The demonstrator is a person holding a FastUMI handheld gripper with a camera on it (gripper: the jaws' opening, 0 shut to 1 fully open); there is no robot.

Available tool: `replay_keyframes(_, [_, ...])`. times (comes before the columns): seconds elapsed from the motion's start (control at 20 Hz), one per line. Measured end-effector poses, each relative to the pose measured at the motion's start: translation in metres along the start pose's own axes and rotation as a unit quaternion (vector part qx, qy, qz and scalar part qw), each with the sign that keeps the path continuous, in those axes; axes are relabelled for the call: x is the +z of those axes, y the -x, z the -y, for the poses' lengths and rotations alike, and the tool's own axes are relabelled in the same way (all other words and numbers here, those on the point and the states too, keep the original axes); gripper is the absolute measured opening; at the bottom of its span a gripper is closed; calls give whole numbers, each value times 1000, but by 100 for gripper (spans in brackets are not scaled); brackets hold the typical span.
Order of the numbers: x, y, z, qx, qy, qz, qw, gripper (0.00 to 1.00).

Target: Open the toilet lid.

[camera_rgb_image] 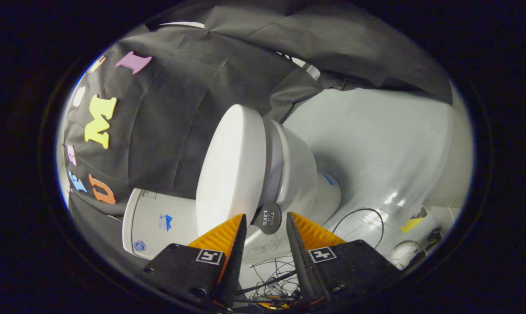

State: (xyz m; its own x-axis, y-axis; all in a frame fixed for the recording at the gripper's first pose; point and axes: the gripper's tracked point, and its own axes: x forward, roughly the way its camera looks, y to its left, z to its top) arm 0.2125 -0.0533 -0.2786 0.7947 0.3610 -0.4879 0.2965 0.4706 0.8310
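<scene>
Mock bathroom in a recording booth: white ceramic toilet [263, 174] with tank [158, 224], black cloth wall [171, 109], loose black cables [276, 279] on pale floor [376, 144].

The gripper [266, 218] has its fingers apart, and their rear parts are cut off at the picture's edge. The dark round tab [268, 216] sits between the fingertips; contact with either finger cannot be told. The lid [230, 168] hides the seat opening behind it. The left finger covers part of the tank [158, 222]. Beyond the right finger, small objects on the floor [376, 144] are too small to identify.
</scene>
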Motion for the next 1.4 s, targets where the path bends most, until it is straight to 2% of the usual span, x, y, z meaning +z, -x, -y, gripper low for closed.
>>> replay_keyframes(0.15, [-6, -12, 3, -3, 11, -11, 1000, 39])
replay_keyframes(0.4, [0, -15, 3, 27, -68, -18, 997, 24])
replay_keyframes(0.55, [-1, -17, 1, 36, -99, -29, 994, 11])
replay_keyframes(0.75, [-1, -16, 1, 11, -113, -46, 992, 10])
replay_keyframes(0.95, [-1, -16, -5, -10, -33, -23, 999, 9])
replay_keyframes(1.4, [3, -11, -18, 11, -54, -20, 998, 6])
